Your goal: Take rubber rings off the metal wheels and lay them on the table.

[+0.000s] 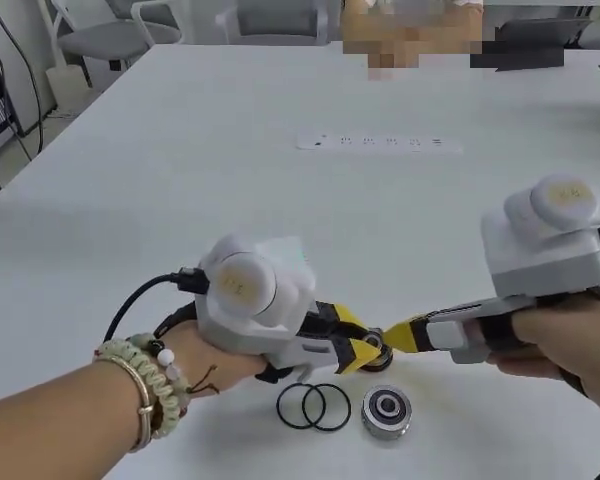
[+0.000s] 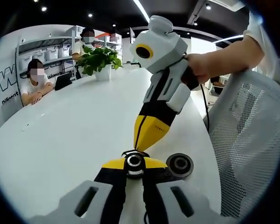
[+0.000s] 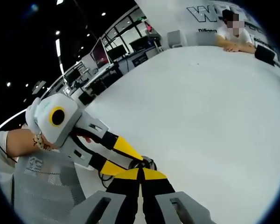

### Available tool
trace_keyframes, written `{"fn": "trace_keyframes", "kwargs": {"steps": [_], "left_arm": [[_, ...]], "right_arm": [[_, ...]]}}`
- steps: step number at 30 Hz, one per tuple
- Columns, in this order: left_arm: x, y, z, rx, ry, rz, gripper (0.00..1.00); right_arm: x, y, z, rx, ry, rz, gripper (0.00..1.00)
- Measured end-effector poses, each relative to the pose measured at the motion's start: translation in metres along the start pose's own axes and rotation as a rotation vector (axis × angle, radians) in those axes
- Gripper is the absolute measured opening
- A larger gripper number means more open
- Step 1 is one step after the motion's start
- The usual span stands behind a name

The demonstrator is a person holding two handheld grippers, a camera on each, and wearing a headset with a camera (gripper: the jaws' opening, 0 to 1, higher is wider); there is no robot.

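Currently left gripper (image 2: 134,164) clamps a metal wheel (image 2: 134,160) by its rim just above the table (image 1: 280,200), bore up, axle roughly upright; right gripper (image 2: 147,140), jaws together, looks pinched on its rubber ring (image 2: 129,152). Ring likely thin, light, stretchy, grippy, so pinch one edge and peel outward; wheel stiff, heavier. Two loose rings (image 1: 314,407) lie flat beside a bare wheel (image 1: 387,411).
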State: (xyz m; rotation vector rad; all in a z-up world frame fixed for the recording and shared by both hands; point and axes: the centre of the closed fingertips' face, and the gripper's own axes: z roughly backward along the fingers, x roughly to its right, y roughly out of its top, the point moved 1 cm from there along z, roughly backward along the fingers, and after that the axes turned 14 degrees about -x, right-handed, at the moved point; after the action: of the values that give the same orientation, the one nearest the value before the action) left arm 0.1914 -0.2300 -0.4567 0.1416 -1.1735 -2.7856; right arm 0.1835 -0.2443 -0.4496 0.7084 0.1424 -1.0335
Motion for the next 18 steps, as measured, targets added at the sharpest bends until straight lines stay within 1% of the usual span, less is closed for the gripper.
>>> {"fn": "trace_keyframes", "kwargs": {"steps": [7, 11, 13, 14, 16, 18], "left_arm": [[0.0, 0.0, 0.0, 0.003, -0.002, 0.002, 0.07], [0.0, 0.0, 0.0, 0.004, -0.003, 0.002, 0.07], [-0.001, 0.0, 0.0, 0.005, -0.003, 0.003, 0.07], [-0.001, 0.0, 0.0, 0.006, -0.003, 0.004, 0.07], [0.0, 0.0, 0.001, 0.006, -0.003, 0.005, 0.07], [0.0, 0.0, 0.001, 0.006, -0.003, 0.005, 0.07]], "right_arm": [[-0.003, 0.002, 0.001, 0.006, 0.009, 0.01, 0.0], [-0.009, 0.007, 0.002, 0.031, 0.034, 0.014, 0.0], [-0.009, 0.008, 0.003, 0.032, 0.028, 0.02, 0.0], [-0.01, 0.011, 0.005, 0.045, 0.03, 0.018, 0.0], [-0.01, 0.011, 0.006, 0.041, 0.032, 0.01, 0.0], [-0.008, 0.009, 0.004, 0.033, 0.011, 0.023, 0.0]]}}
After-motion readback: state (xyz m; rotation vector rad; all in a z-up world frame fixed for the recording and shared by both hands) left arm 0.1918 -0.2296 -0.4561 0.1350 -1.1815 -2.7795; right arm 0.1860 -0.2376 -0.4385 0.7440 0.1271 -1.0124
